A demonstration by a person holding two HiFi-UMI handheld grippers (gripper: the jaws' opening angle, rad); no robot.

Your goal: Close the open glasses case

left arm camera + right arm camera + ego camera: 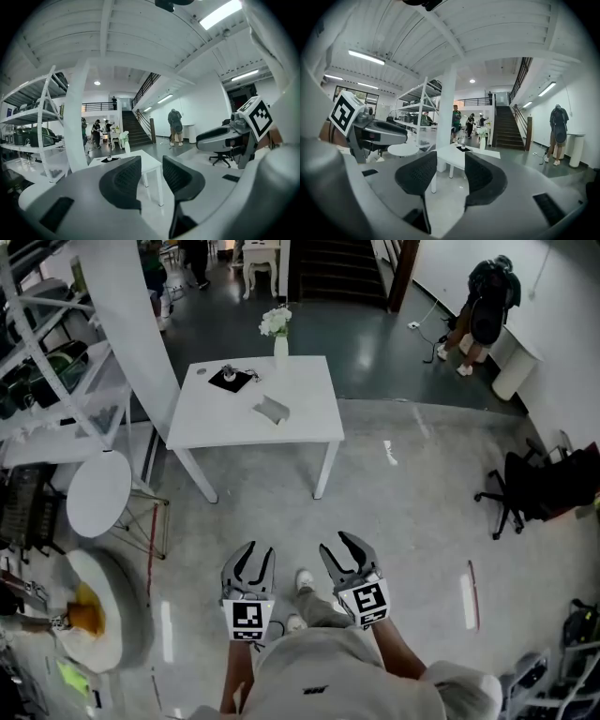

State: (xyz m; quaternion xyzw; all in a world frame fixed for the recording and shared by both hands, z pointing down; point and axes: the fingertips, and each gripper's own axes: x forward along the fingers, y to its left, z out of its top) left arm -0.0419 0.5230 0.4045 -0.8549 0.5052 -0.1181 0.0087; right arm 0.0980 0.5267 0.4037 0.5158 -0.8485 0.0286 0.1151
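Note:
A small grey glasses case (272, 410) lies near the middle of a white table (309, 423), well ahead of me; at this distance its lid state is unclear. On the same table are a black mat with small items (231, 380) and a vase of white flowers (278, 332). My left gripper (258, 554) and right gripper (337, 547) hang side by side over the floor, far short of the table, both open and empty. The left gripper (151, 164) and the right gripper (451, 160) each face the table (147, 161) (457, 154) between their jaws.
A white pillar (131, 324) and metal shelves (47, 362) stand left of the table. A round white side table (98, 493) is at the near left, a black office chair (530, 488) at the right. A person (486, 306) stands by the far wall; stairs (337, 268) rise behind.

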